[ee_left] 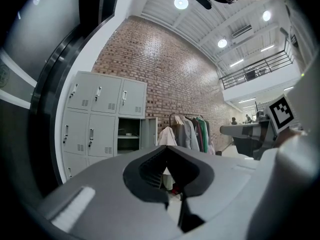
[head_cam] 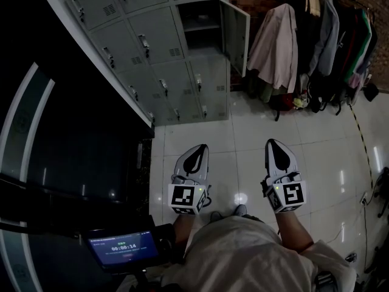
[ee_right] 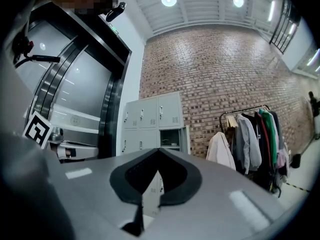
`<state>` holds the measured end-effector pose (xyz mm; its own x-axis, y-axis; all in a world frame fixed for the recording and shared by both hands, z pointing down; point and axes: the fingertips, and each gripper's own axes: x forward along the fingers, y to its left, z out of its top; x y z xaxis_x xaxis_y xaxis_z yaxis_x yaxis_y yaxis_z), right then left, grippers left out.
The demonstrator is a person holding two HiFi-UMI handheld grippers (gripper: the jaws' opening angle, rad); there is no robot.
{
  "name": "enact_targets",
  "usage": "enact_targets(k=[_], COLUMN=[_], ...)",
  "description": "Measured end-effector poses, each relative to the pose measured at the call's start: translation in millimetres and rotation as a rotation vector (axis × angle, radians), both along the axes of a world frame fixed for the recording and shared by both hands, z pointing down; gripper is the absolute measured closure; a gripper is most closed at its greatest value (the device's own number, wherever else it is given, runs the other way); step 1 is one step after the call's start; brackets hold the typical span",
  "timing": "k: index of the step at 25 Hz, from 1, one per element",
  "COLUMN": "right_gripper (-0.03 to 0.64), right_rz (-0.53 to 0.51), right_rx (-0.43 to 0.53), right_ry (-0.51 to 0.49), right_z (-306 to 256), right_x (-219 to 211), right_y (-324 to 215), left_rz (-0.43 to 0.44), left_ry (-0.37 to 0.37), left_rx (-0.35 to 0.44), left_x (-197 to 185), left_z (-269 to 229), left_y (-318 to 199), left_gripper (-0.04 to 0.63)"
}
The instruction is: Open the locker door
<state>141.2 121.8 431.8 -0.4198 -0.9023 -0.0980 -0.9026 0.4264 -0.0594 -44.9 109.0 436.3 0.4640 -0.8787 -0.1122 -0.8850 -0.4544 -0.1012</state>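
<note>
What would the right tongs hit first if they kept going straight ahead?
The right tongs would probably meet the grey locker bank, near the closed doors below the open compartment; the way there looks free, though depth is unclear.

Your locker door (head_cam: 236, 32) already stands open. It is a plain grey metal panel, hinged on its right edge and swung out roughly square to the cabinet front. It belongs to the right-hand column of the grey locker bank (head_cam: 152, 59), second row from the top. Its compartment (head_cam: 200, 26) is exposed, shadowed inside, with one shelf across it. The neighbouring doors (head_cam: 159, 41) are shut, each with a small handle and vent slots.
</note>
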Motion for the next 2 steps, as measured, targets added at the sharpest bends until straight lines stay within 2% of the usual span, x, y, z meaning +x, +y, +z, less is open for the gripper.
enact_targets(k=[2], right_gripper=[0.617], right_rz=[-0.001], right_rx=[-0.047], right_ry=[0.027], right_z=[8.1], right_x=[3.1], right_y=[-0.6], left_rz=[0.01], left_ry=[-0.002], left_rx=[0.0], left_x=[5.2], left_z=[-0.7], left_y=[-1.6], left_gripper=[0.538])
